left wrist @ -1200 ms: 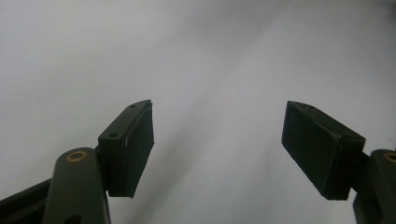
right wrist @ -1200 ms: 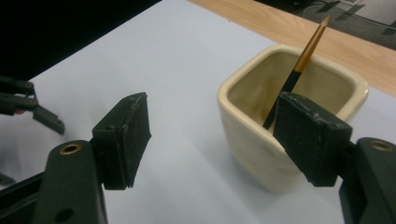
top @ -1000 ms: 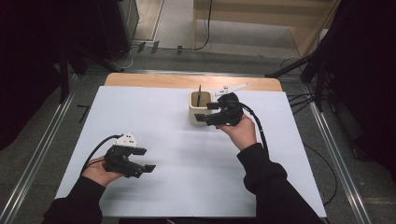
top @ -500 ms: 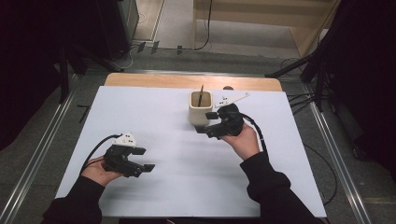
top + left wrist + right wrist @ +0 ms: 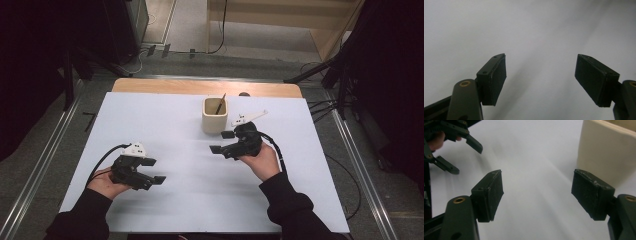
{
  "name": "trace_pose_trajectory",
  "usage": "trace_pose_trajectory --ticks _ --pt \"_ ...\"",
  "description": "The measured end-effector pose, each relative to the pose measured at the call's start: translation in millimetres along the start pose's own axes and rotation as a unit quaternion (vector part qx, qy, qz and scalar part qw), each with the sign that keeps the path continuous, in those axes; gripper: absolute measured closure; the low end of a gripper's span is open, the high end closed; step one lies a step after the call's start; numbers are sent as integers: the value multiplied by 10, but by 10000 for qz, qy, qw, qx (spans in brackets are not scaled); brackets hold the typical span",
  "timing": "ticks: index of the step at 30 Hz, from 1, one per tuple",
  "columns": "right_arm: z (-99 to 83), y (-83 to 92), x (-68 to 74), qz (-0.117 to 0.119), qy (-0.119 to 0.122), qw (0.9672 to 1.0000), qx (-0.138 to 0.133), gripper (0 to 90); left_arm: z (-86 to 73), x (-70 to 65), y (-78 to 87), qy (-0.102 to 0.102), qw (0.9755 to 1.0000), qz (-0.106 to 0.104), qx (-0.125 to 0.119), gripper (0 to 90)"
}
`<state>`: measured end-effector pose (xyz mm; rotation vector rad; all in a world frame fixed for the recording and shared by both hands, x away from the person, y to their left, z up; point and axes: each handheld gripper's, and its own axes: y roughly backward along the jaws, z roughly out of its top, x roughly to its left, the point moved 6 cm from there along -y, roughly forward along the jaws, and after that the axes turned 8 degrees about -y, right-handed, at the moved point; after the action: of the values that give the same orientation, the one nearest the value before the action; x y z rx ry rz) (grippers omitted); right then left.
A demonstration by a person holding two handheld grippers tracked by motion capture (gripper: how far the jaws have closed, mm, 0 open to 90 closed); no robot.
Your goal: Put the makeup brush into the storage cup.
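A cream square cup stands on the white table top toward the back, with a dark thin stick leaning inside it. My right gripper hovers just in front and to the right of the cup, open and holding nothing; its own view shows the cup wall close beyond its right jaw. My left gripper is held near the front left of the table, open, with bare white surface between its jaws.
A small white flat piece lies right of the cup. A wooden strip borders the table's far edge. Metal rails run along both sides on the floor. The left gripper appears far off in the right gripper view.
My right gripper has drawn back from the cup toward the person and to the left, with its jaws open. The left gripper has stayed where it was.
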<state>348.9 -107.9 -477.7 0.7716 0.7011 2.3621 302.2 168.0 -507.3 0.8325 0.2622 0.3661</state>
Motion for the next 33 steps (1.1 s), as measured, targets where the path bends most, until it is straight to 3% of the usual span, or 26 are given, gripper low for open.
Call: trace_pose_trajectory --ticks 5,10,18,33 --pt "-110 -20 -8 -25 36 9999 124 255 -3 5 -3 7 10000 -3 15 258" --pt "-205 -18 1 121 32 9998 178 241 -2 14 6 9 10000 14 2 258" --pt "-297 43 22 104 9 9999 116 224 -3 10 7 -16 10000 11 0 258" --pt "-477 90 32 63 18 9993 373 169 -11 16 -1 -27 10000 7 44 258"
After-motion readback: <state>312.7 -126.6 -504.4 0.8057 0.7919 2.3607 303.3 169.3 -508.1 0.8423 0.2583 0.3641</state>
